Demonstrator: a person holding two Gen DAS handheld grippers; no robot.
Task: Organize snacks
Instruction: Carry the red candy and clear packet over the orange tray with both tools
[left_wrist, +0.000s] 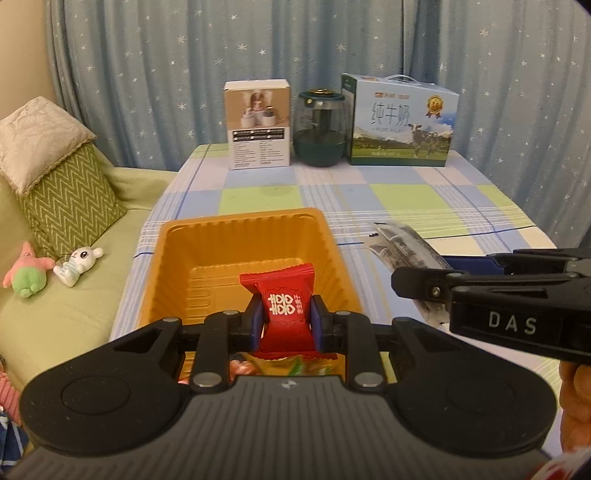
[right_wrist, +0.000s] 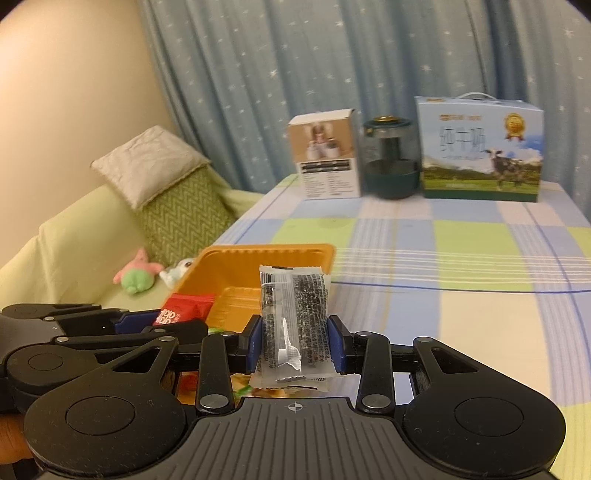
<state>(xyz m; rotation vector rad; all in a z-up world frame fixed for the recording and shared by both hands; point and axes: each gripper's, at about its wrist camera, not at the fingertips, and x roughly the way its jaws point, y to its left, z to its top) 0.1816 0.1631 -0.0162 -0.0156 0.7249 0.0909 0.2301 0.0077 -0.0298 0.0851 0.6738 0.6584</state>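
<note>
My left gripper (left_wrist: 284, 319) is shut on a red candy packet (left_wrist: 282, 295) and holds it over the near part of the orange plastic tray (left_wrist: 236, 229). My right gripper (right_wrist: 297, 339) is shut on a clear packet with black contents (right_wrist: 291, 306), held to the right of the tray (right_wrist: 266, 253). The right gripper also shows in the left wrist view (left_wrist: 410, 284) with its packet (left_wrist: 402, 245). The left gripper with the red packet (right_wrist: 184, 304) shows at the left of the right wrist view. Several colourful wrapped snacks (left_wrist: 288, 363) lie below the grippers.
At the table's far edge stand a white product box (left_wrist: 258, 123), a dark green glass pot (left_wrist: 323, 129) and a blue milk carton box (left_wrist: 400, 120). A green sofa (left_wrist: 74, 295) with cushions (left_wrist: 55, 173) and plush toys (left_wrist: 27, 273) is on the left.
</note>
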